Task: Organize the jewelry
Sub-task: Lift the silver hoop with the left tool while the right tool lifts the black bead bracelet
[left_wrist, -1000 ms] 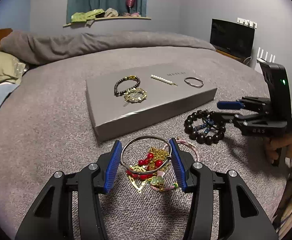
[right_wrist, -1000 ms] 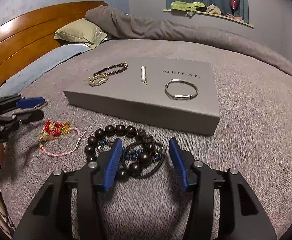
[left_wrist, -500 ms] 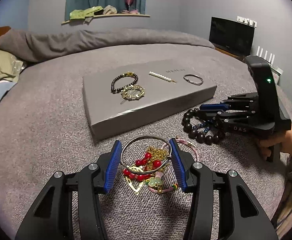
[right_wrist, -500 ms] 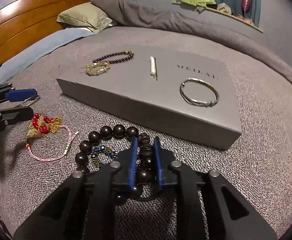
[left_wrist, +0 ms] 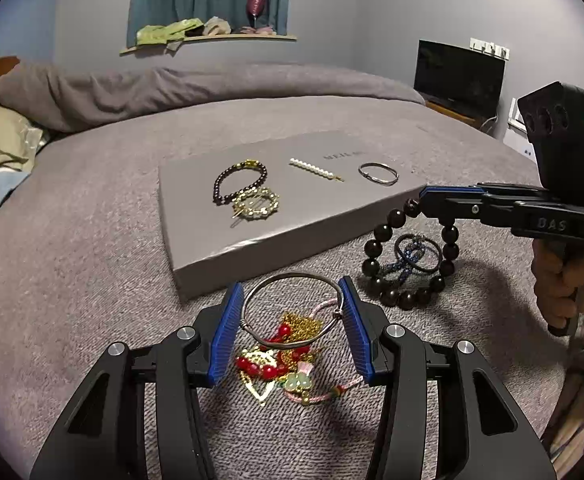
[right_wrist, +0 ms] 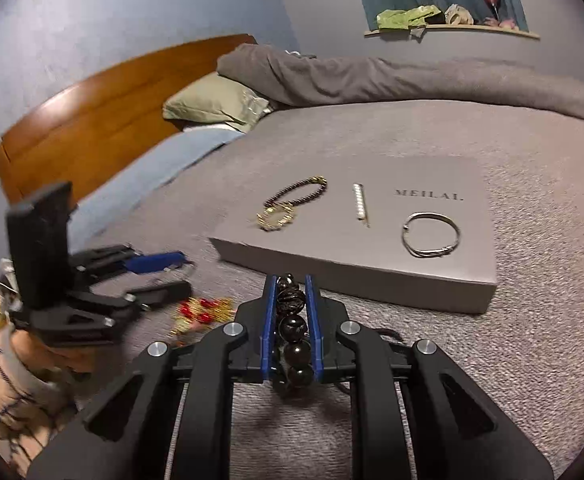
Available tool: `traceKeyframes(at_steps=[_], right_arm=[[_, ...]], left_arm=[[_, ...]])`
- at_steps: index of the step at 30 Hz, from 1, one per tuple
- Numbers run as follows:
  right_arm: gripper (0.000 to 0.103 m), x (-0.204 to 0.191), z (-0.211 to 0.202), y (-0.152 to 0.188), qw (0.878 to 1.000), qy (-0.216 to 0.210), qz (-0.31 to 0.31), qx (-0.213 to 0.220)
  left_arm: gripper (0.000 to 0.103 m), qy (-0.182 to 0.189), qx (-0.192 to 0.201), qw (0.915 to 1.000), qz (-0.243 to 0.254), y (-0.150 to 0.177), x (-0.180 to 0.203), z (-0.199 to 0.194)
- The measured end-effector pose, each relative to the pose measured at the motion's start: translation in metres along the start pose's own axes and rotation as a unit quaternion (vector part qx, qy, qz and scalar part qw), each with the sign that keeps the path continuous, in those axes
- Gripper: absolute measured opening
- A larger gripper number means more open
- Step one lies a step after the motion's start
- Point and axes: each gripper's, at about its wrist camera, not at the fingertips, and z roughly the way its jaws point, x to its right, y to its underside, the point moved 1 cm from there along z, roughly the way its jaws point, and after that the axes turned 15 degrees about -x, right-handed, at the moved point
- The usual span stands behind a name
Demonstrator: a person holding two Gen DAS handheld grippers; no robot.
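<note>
My left gripper point(left_wrist: 290, 294) is shut on a silver bangle point(left_wrist: 292, 310), held above a heap of red-bead, gold-chain and pink-cord jewelry point(left_wrist: 284, 364) on the bed. My right gripper point(right_wrist: 290, 280) is shut on a big black bead bracelet point(right_wrist: 292, 324), lifted off the bed; in the left wrist view this bracelet point(left_wrist: 407, 264) hangs from the right gripper point(left_wrist: 423, 196), with a dark blue bead piece point(left_wrist: 411, 254) inside its loop. A grey flat box point(left_wrist: 212, 236) holds a dark bead bracelet point(left_wrist: 238, 180), a gold ring brooch point(left_wrist: 256, 204), a pearl clip point(left_wrist: 315, 169) and a silver bangle point(left_wrist: 377, 173).
The box lies on a grey blanket point(left_wrist: 72, 240) covering the bed. A rolled grey duvet point(left_wrist: 172, 84) and a green pillow point(right_wrist: 216, 102) lie at the far side, by a wooden headboard point(right_wrist: 92, 108). A TV point(left_wrist: 457, 76) stands to the right.
My right gripper closed on the black bead bracelet and lifted it off the bed toward the box. My left gripper kept the silver bangle and rose a little.
</note>
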Motion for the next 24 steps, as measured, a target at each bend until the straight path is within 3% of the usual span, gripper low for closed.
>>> traceKeyframes(at_steps=[15,24], right_arm=[[0.014,-0.025,-0.030,-0.009,0.999,-0.004,-0.019,0.039],[0.014,-0.029,-0.042,-0.029,0.998,0.000,-0.018,0.065]], left_arm=[[0.050,0.009,0.012,0.9999,-0.007,-0.022,0.004,0.002],[0.050,-0.017,0.028,0.9994,-0.006,-0.048,0.003,0.006]])
